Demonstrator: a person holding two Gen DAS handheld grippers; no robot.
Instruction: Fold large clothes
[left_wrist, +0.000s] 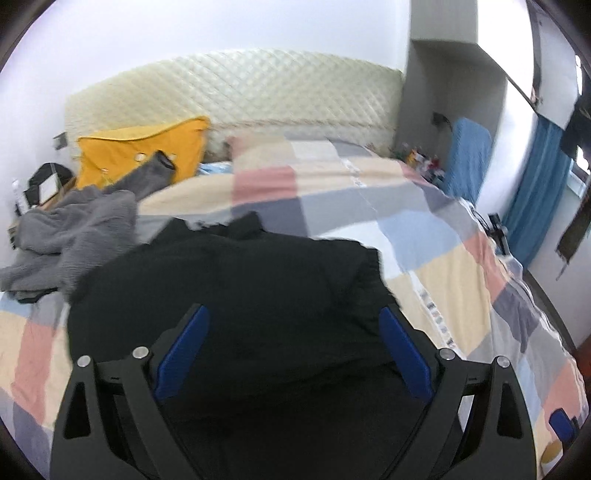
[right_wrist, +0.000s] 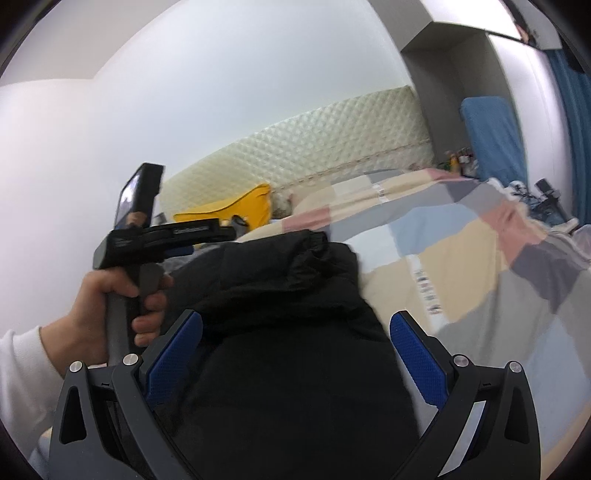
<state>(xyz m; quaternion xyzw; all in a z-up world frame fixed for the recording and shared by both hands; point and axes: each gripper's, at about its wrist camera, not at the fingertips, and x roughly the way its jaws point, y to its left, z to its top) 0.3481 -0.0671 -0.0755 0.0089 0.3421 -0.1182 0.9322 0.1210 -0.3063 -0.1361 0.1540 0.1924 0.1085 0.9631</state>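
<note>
Left hand-held gripper (left_wrist: 293, 328) tilted down over bulky black padded jacket (left_wrist: 236, 295) lying on bed's pastel checked quilt (left_wrist: 443, 280), blue-padded jaws spread wide, holding nothing, bare hand (right_wrist: 110, 306) with white sleeve gripping its handle upright, right hand-held gripper (right_wrist: 295, 334) likewise wide above the jacket.

Checked bed quilt (left_wrist: 436, 280) — black jacket (left_wrist: 236, 295) spread on it; grey garment (left_wrist: 70, 232) beside.

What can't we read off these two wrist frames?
- Near hem of the black jacket: left wrist view, hidden behind the open left claw; same under the open right claw.
- Nightstand clutter: too small, blurred.
- Grey garment: motion blur, type unclear.
- Yellow bag: partly behind the left claw's body.
</note>
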